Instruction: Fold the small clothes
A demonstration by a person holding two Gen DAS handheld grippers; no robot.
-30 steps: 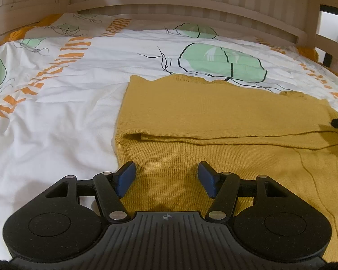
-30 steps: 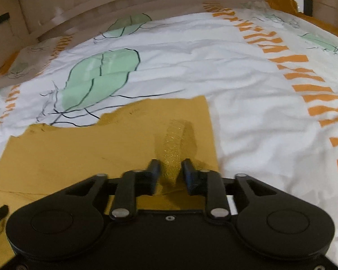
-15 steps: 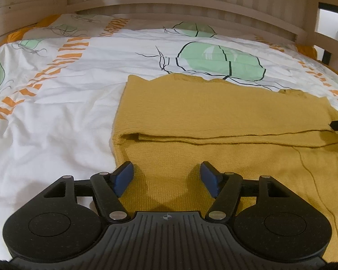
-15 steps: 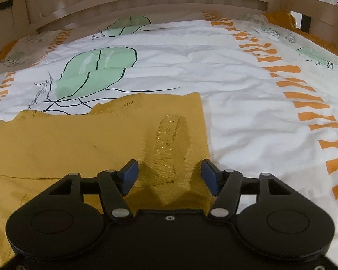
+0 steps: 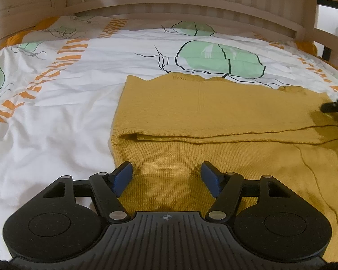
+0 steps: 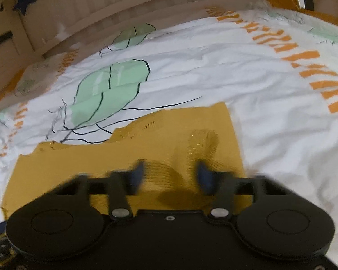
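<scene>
A mustard-yellow knit garment [image 5: 214,117] lies flat on the bed, with its far part folded over the near part along a crosswise edge. My left gripper [image 5: 166,175] is open and empty, just above the garment's near left part. My right gripper [image 6: 170,175] is open and empty over the garment's right end [image 6: 164,148], where a sparkly strap [image 6: 199,144] lies on the fabric. The right wrist view is blurred. A tip of the right gripper shows at the right edge of the left wrist view [image 5: 335,105].
The bed has a white cover [image 5: 56,112] with green leaf shapes and orange stripes. A wooden slatted bed rail [image 5: 169,6] runs along the far side. Orange bedding [image 6: 281,0] shows at the far corners.
My right gripper has opened and let go of the sparkly strap, which now lies on the garment. It has then shifted and tilted. My left gripper has stayed open and almost still.
</scene>
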